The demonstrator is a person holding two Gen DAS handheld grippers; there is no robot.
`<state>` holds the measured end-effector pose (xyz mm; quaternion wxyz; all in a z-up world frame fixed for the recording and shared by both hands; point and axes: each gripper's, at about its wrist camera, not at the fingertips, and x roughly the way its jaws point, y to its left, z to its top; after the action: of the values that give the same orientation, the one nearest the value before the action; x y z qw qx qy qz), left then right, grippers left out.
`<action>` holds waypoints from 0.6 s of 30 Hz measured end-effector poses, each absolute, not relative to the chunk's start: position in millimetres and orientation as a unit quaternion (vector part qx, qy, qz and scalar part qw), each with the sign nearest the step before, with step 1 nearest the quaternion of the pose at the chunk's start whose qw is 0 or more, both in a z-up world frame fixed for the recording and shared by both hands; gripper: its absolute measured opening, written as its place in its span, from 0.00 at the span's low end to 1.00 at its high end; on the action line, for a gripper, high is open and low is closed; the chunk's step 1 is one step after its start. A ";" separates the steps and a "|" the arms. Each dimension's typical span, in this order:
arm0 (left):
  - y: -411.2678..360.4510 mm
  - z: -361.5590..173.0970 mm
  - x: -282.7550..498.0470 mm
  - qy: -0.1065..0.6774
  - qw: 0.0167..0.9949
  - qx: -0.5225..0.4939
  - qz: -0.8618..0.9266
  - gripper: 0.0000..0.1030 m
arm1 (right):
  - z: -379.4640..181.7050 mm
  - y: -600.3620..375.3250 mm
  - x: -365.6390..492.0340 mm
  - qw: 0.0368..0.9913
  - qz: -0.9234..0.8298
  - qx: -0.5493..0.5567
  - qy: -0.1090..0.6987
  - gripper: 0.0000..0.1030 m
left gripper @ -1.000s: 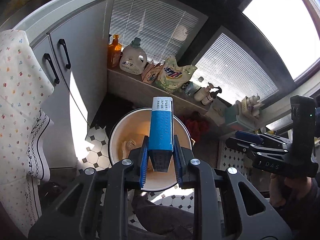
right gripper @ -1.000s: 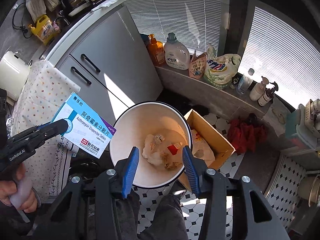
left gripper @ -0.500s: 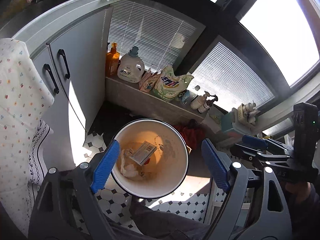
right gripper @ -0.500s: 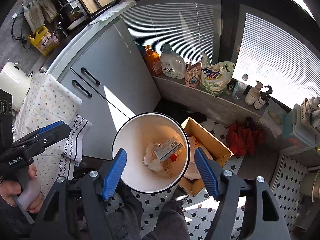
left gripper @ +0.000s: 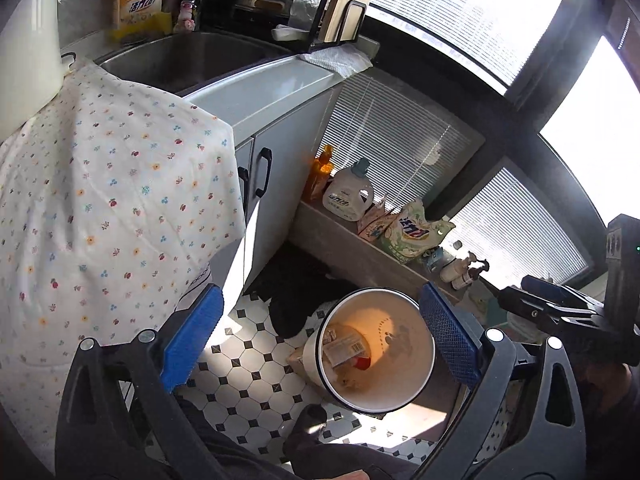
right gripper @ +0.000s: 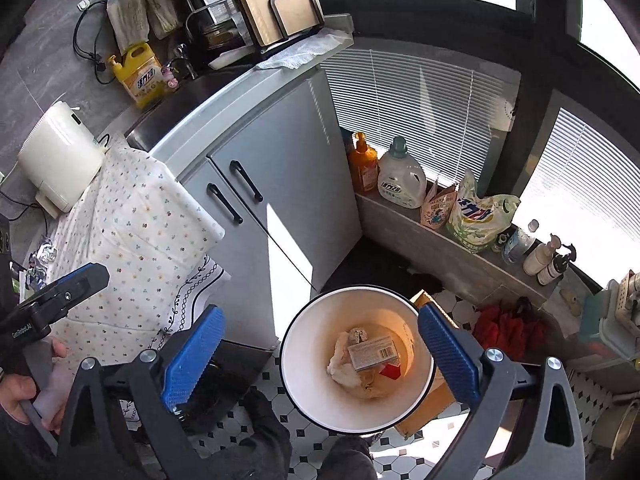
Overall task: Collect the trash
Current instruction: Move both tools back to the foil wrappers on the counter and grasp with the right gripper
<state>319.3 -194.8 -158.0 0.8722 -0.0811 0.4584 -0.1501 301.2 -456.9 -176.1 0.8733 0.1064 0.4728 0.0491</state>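
Trash box (right gripper: 373, 354) lay in the bin (right gripper: 304, 332) below my left gripper (left gripper: 320, 340), its just-widened jaws empty; right gripper (right gripper: 320, 356) likewise, ready for more.

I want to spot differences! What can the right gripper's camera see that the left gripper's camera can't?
Only the right wrist view shows the cardboard box behind the bin, the red cloth and the hand holding the left gripper. Only the left wrist view shows the right gripper from the side. Both show the white bin with the medicine box inside, the floral cloth and the detergent jug.
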 end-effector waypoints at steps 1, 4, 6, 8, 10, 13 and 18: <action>-184.9 -154.9 317.0 0.455 0.875 -0.085 -0.141 0.94 | -172.3 -448.1 305.1 0.875 0.056 0.101 0.471 0.92; -154.1 -145.2 309.1 0.444 0.883 -0.100 -0.113 0.94 | -161.8 -419.0 316.4 0.877 0.080 0.087 0.465 0.92; -133.0 -140.2 303.8 0.437 0.888 -0.111 -0.093 0.94 | -156.2 -398.5 322.7 0.878 0.096 0.078 0.463 0.92; -111.9 -135.7 298.5 0.430 0.892 -0.120 -0.072 0.94 | -150.9 -377.7 329.0 0.877 0.115 0.070 0.461 0.92; -91.3 -131.5 293.8 0.423 0.896 -0.130 -0.052 0.94 | -145.6 -353.9 334.6 0.877 0.136 0.057 0.458 0.92; -56.0 -127.0 282.4 0.410 0.900 -0.146 -0.020 0.94 | -138.7 -316.6 342.4 0.874 0.166 0.037 0.455 0.92; 0.9 -124.4 261.7 0.394 0.903 -0.168 0.035 0.94 | -128.3 -256.7 352.9 0.868 0.211 0.013 0.449 0.92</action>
<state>261.7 0.9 -124.4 0.9031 -0.1678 0.3937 0.0350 352.9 -256.7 -128.3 0.8683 0.0135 0.4489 0.2108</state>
